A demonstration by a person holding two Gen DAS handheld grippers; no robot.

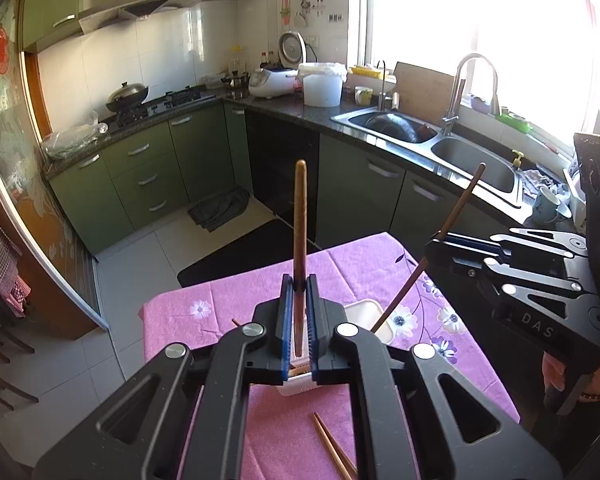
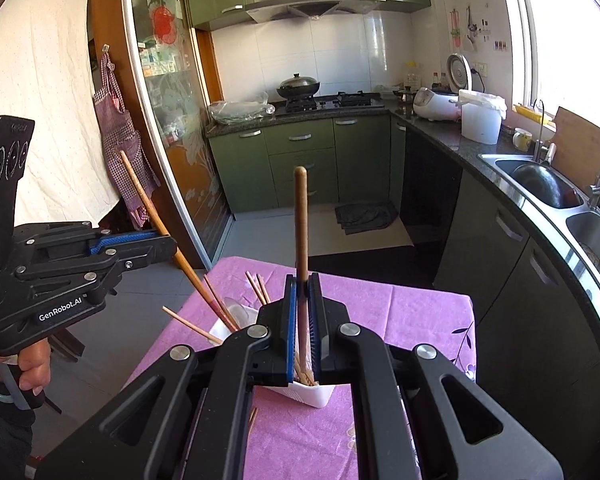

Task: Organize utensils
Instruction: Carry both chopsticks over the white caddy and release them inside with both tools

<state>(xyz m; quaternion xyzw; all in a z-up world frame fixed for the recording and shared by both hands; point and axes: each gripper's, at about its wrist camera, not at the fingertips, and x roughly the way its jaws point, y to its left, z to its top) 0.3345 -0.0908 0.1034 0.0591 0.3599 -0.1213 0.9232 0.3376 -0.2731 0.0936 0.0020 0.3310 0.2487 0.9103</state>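
My left gripper (image 1: pixel 299 286) is shut on a brown wooden chopstick (image 1: pixel 300 216) that stands upright, its lower end over a white holder (image 1: pixel 298 384). My right gripper (image 2: pixel 303 282) is shut on another wooden chopstick (image 2: pixel 301 220), its lower end in a white holder (image 2: pixel 312 394) with several chopsticks. In the left wrist view the right gripper (image 1: pixel 440 246) holds its slanted chopstick (image 1: pixel 456 216) down into a second white holder (image 1: pixel 366 314). In the right wrist view the left gripper (image 2: pixel 168 246) holds its slanted chopstick (image 2: pixel 148 204) over a white holder (image 2: pixel 224 328).
The holders stand on a small table with a pink flowered cloth (image 1: pixel 236 292). Two loose chopsticks (image 1: pixel 332 444) lie on the cloth near me. Beyond are green kitchen cabinets (image 1: pixel 148 176), a stove with a wok (image 1: pixel 128 94) and a double sink (image 1: pixel 432 136).
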